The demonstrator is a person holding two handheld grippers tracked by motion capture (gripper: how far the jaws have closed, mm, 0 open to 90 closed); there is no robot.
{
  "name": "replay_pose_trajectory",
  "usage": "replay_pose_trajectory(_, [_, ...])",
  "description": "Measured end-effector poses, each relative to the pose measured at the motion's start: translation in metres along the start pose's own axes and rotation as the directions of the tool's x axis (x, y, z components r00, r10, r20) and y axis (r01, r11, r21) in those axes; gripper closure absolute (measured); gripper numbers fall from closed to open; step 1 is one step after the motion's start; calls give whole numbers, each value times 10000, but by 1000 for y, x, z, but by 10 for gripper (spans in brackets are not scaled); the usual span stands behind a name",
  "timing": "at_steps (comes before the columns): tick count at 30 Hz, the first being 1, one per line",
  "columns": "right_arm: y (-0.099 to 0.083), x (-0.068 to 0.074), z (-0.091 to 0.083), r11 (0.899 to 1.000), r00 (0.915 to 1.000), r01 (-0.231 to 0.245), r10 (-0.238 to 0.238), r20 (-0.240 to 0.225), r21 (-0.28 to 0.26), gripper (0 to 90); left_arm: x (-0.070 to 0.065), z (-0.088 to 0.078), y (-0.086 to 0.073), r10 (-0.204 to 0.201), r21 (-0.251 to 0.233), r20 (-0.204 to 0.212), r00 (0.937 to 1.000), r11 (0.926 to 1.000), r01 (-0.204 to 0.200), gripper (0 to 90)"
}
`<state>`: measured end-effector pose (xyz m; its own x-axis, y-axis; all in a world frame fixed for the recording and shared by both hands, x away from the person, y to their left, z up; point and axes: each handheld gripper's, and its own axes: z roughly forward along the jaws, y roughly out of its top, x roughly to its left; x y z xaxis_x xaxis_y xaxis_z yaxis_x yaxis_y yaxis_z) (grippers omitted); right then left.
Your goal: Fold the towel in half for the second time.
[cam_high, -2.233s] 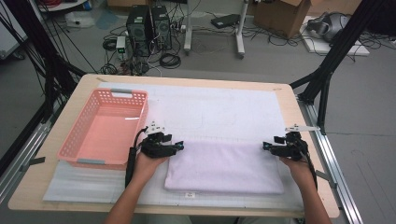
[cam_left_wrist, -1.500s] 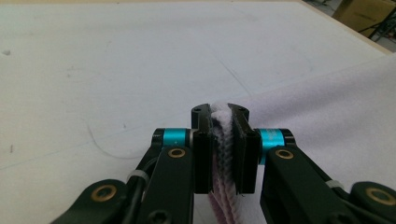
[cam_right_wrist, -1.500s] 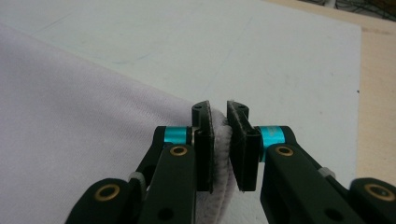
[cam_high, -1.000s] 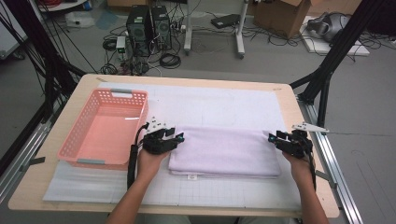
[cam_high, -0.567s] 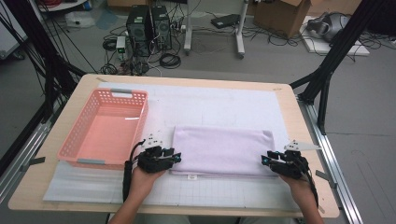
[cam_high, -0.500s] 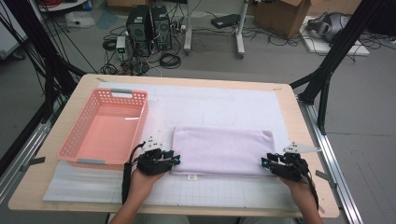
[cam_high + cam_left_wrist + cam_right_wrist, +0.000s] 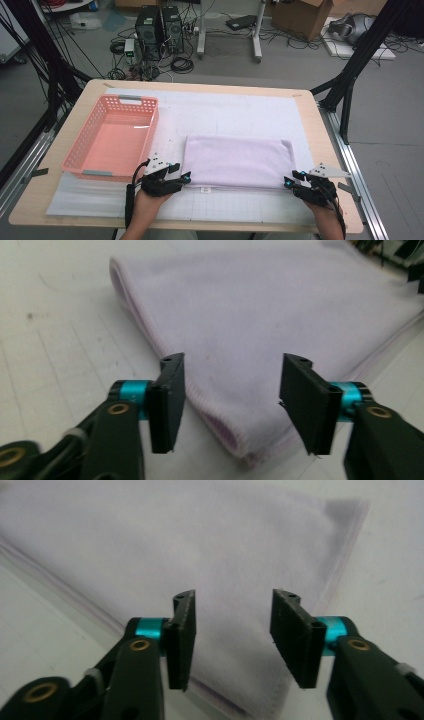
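High view: wooden table [image 7: 320,150] with a white gridded mat [image 7: 240,112] over most of its top, black frame legs at both sides, grey floor behind with computer towers [image 7: 159,27], loose cables and a cardboard box [image 7: 300,12].

Pink basket [image 7: 112,142] sits on the left half of the mat, nothing in it.

Folded lilac towel [image 7: 237,161] lies flat right of the basket, near the table's front edge, long side running left to right. The fold is on the far side; the layered open edges face the person.

Left gripper [image 7: 184,176] is at the towel's near left corner, right gripper [image 7: 289,181] at the near right corner. Both have just been opening. In the left gripper view the jaws stand apart with the towel [image 7: 260,330] corner lying between them, unpressed; the right gripper view shows the same over the towel [image 7: 165,545].

Handling judgement: light, soft pile fabric, no stiffness, so it will sag and its layers may slip apart if lifted by one. Not fragile or slippery. Best taken at the two corners, pinching all layers together.
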<state>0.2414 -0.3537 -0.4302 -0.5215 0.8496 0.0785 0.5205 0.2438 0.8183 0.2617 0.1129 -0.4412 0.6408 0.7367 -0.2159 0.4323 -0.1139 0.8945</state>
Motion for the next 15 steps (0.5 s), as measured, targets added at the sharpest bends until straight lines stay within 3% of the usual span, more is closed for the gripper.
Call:
replay_pose_trajectory(3, [2,4,-3,9995,9999,161,-162,-22,-286,426,-1,-3,2,5,-695,181,9998,9976,8,332])
replay_pose_trajectory(7, [5,3,-6,9975,9993,371,-364,128,-606,300,-1,-3,5,-7,-1266,213,9998,9919,34,241])
replay_pose_trajectory(9, [5,1,-6,9966,9993,314,-298,221,-759,230,-1,-3,6,50,-1363,70,10000,9907,-40,221])
replay_pose_trajectory(15, [4,-6,-9,9939,9997,4,25,260,-1103,206,1,-4,5,123,-1466,148,9998,9891,-100,244])
